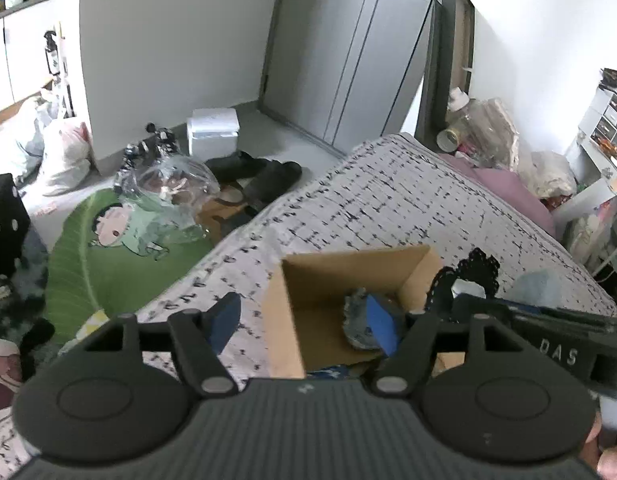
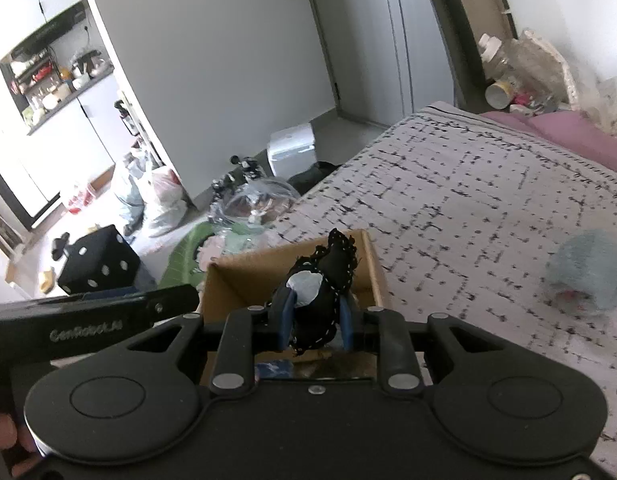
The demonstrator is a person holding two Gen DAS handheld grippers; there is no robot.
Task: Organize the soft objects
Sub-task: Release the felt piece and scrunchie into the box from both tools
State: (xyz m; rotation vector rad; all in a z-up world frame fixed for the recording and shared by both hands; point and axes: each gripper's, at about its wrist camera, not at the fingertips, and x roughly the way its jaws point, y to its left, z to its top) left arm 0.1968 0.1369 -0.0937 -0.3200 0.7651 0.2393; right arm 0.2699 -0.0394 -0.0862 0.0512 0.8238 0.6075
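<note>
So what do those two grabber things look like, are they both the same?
Almost the same. The left gripper and right gripper are both matte black plastic, with a ribbed middle, two round discs at the sides, silver pivot pins and flat blue pads on the fingers. White lettering runs along each one's side. A bit of the person's bare fingers shows at the edges; no cables or sleeves show.

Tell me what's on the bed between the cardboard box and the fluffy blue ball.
Nothing: in the right wrist view, only bare bedspread runs from the box to the ball.
</note>
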